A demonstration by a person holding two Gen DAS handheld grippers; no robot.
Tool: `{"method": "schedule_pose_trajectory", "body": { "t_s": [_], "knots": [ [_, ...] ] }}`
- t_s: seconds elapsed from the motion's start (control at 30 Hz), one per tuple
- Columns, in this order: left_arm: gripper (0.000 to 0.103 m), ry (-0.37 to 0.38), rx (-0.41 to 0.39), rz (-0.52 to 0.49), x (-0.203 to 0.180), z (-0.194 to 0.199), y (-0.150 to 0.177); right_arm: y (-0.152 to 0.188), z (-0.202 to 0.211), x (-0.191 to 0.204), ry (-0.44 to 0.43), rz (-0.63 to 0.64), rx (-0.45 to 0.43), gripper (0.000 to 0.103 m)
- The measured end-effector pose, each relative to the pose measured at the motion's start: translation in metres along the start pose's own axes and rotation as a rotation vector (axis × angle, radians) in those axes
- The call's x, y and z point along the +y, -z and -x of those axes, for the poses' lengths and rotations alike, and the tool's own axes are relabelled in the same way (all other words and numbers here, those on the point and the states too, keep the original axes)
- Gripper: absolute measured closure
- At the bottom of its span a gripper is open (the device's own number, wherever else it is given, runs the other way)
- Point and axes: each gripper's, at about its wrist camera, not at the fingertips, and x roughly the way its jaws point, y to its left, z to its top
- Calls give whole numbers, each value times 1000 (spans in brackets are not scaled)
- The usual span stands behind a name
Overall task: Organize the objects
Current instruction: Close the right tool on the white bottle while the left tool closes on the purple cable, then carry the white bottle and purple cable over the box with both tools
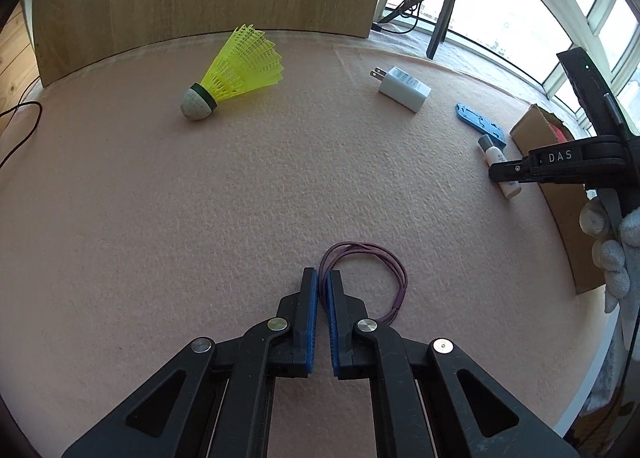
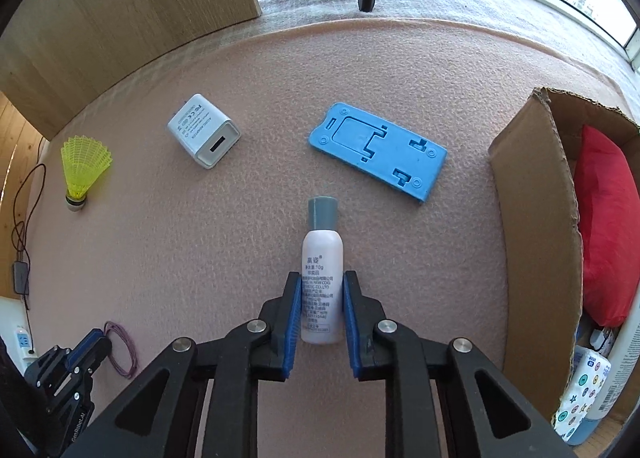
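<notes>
The left tool [image 1: 323, 278] pinches the purple hair tie [image 1: 374, 274] on the worktop [image 1: 200, 198], while the right tool [image 2: 322, 294] grips the small white bottle [image 2: 322, 270].

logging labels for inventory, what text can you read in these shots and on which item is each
"DAS": right claw body, in the left wrist view.
"10g" and "NEW": small white bottle label; the other lines are too small to read.
"GenRoboAI", partly cut off: left claw body.
White charger: print is too small and tilted to read.
</notes>
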Motion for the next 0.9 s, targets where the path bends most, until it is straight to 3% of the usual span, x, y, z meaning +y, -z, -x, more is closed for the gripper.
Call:
{"method": "schedule_pose_trajectory", "body": {
  "t_s": [0.5,0.9],
  "knots": [
    [101,41,-42,70,6,31,20,76,45,23,-165,83,-106,85],
    [101,52,-154,32,-10,86,9,82,71,19,-188,80,-181,85]
  ]
}}
